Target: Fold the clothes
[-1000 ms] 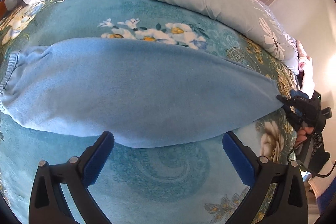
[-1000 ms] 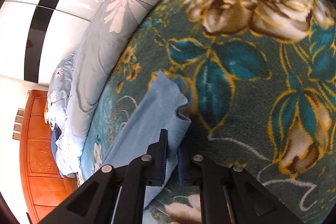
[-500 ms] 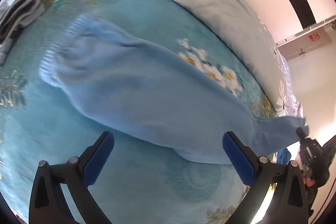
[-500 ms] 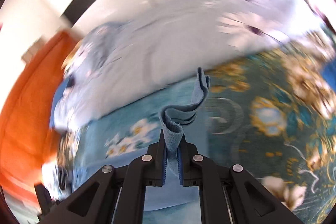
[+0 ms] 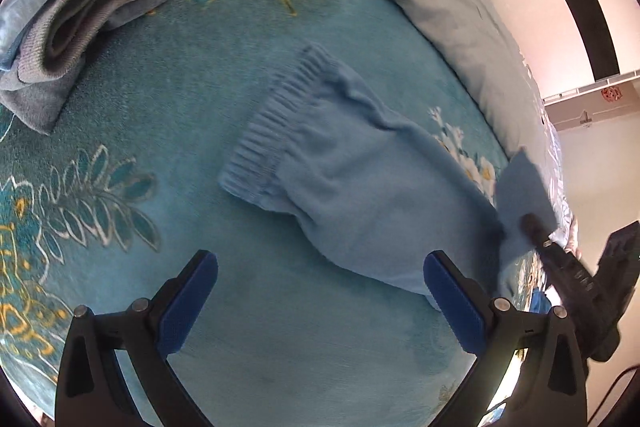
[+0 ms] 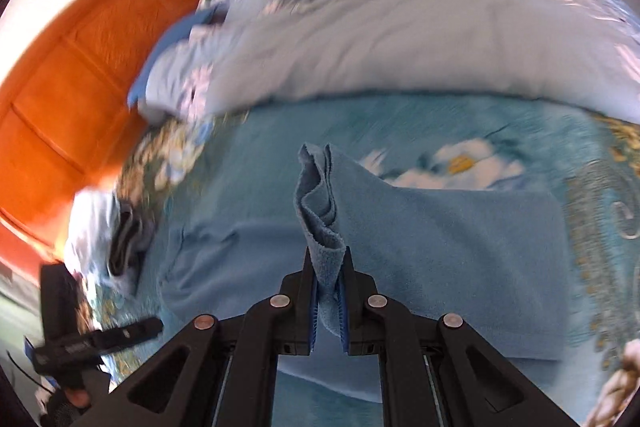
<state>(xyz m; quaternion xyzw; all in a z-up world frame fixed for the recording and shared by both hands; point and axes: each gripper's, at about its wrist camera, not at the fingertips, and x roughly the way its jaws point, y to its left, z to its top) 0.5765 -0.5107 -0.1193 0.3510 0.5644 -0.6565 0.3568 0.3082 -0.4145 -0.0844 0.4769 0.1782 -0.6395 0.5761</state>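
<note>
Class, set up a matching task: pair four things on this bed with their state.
Things:
1. light blue trousers
2. grey garment
3. left tongs
4. right tongs

States:
A. folded, lying near the bed's edge
B. open, holding nothing
C. one end lifted, the rest on the blanket
D. shut on blue cloth

Pairs: 1-C, 2-A, 3-B, 4-D

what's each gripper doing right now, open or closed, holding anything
Left gripper: open, jaws wide apart, holding nothing.
Right gripper: shut on the cuff end of the light blue sweatpants, lifted off the bed.
</note>
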